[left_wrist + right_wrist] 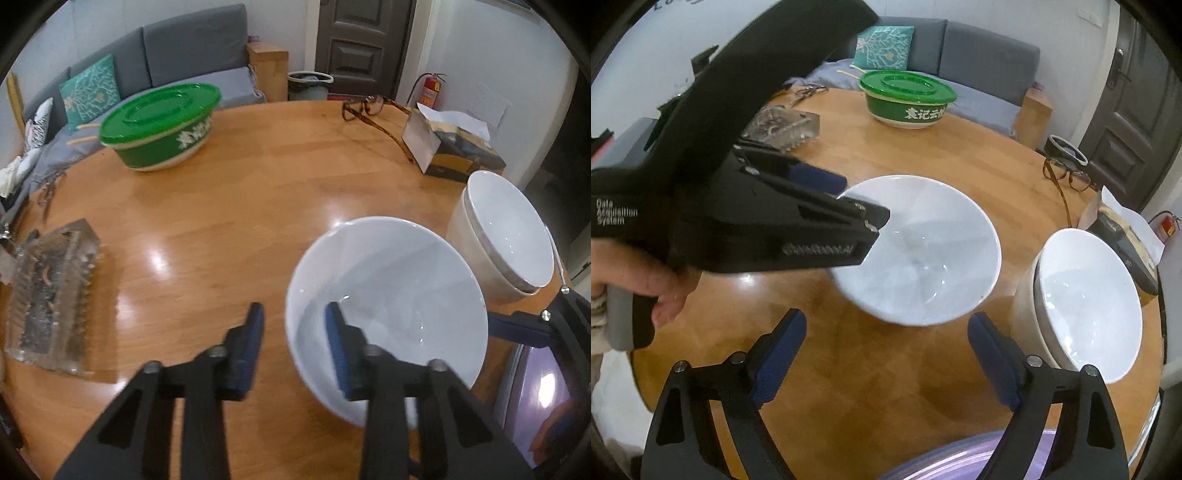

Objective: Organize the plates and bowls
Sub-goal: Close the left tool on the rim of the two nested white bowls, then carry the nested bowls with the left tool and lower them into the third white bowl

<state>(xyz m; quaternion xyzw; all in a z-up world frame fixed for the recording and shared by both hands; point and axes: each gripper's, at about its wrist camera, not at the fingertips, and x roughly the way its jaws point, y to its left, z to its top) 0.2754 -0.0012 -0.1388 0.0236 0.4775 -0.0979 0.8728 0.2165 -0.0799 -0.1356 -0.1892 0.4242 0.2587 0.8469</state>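
Note:
A white bowl (pixel 399 295) (pixel 923 251) stands on the round wooden table (pixel 221 221). My left gripper (pixel 295 332) (pixel 864 201) straddles its left rim, one blue pad outside the wall and the other inside the bowl. The jaws stand narrow, and a strip of table still shows between the outer pad and the wall. My right gripper (pixel 886 354) hangs wide open over bare wood just in front of that bowl, with nothing between its fingers. To the right, a second white bowl sits nested in another as a stack (pixel 509 236) (pixel 1086 306).
A green lidded bowl (pixel 162 125) (pixel 908 99) stands at the far side. A glass ashtray (pixel 51 295) (pixel 783 125) lies to the left. Glasses (pixel 369 110) and a tissue box (pixel 450 147) sit at the back right. A purple dish (pixel 960 458) lies at the near edge.

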